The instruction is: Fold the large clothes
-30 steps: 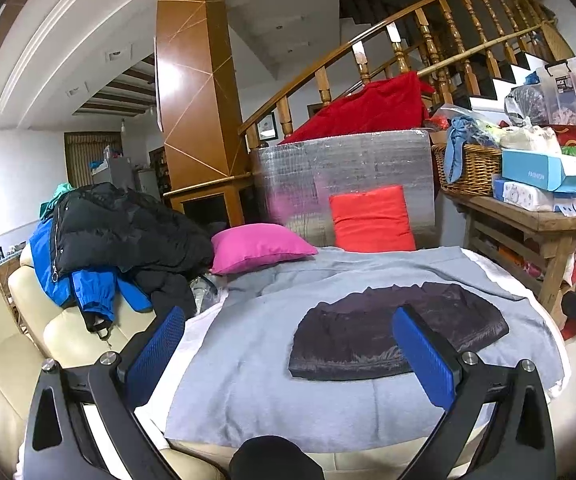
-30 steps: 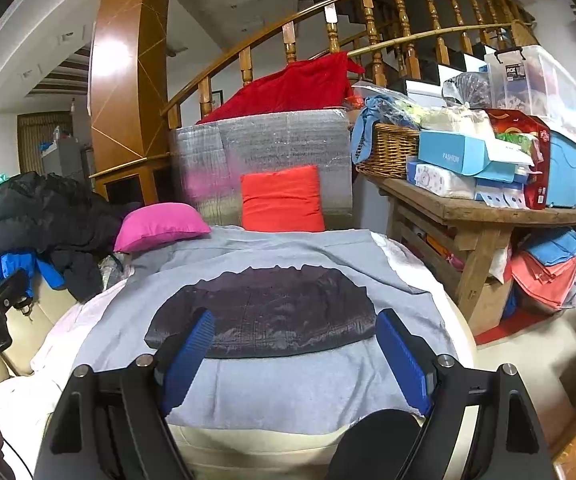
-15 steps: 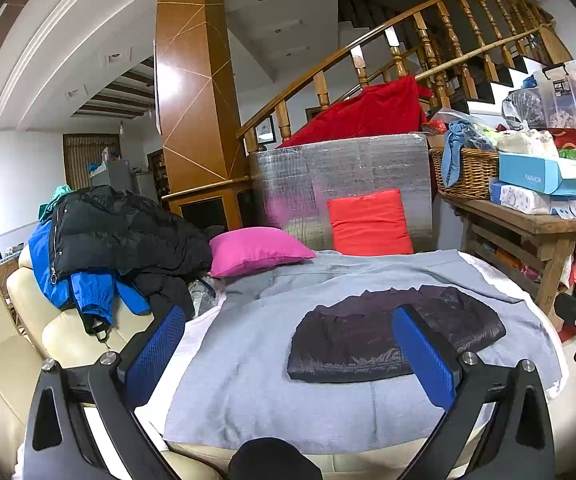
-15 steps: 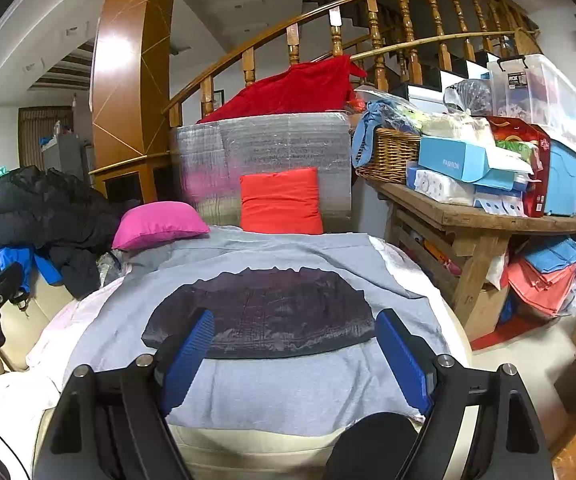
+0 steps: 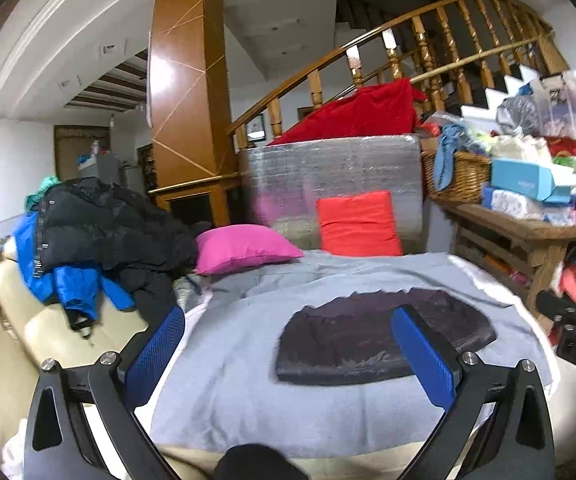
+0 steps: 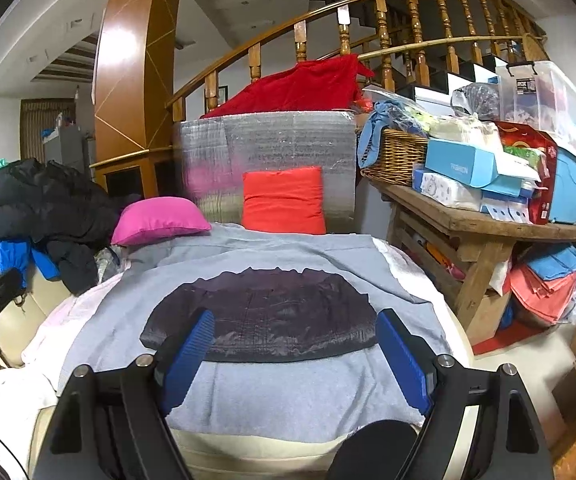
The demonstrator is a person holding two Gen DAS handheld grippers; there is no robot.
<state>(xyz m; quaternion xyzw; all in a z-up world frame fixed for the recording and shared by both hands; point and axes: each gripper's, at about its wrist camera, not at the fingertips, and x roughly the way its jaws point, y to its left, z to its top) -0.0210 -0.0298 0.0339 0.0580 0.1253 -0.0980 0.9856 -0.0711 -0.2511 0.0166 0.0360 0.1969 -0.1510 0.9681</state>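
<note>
Both my grippers, left (image 5: 288,344) and right (image 6: 294,354), are hovering wide open, empty; risking rumpling the folded dark garment (image 6: 264,320) by snagging one layer

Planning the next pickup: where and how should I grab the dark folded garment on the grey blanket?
Take the dark folded garment by its straight near edge, coming low from the front. It lies flat on the grey blanket; that thick edge faces both open grippers.
</note>
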